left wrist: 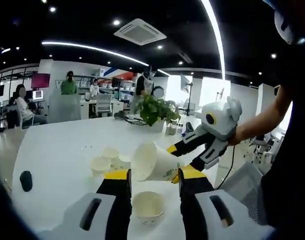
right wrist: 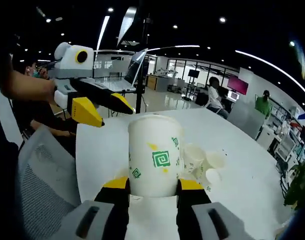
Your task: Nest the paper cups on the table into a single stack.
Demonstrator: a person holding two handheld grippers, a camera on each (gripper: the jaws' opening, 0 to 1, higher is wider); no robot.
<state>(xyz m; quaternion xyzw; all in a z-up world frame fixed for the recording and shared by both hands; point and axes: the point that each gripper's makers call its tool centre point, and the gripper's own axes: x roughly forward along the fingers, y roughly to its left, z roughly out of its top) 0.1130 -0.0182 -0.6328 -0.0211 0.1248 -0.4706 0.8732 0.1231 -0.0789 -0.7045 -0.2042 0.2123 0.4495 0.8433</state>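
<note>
While right tongs [right wrist: 153, 186] clamp paper cup [right wrist: 155, 155], left tongs [left wrist: 154, 178] gape, empty.

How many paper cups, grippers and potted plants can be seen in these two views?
Paper cups: 5, one in the right gripper, four on the table
Grippers: 2, counting the left gripper
Potted plants: 1
Total: 8

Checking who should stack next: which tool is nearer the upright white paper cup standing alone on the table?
Left. The left tool hangs open just above that upright white paper cup. The right tool, gripping another white paper cup with green print, is further, up to the side.
</note>
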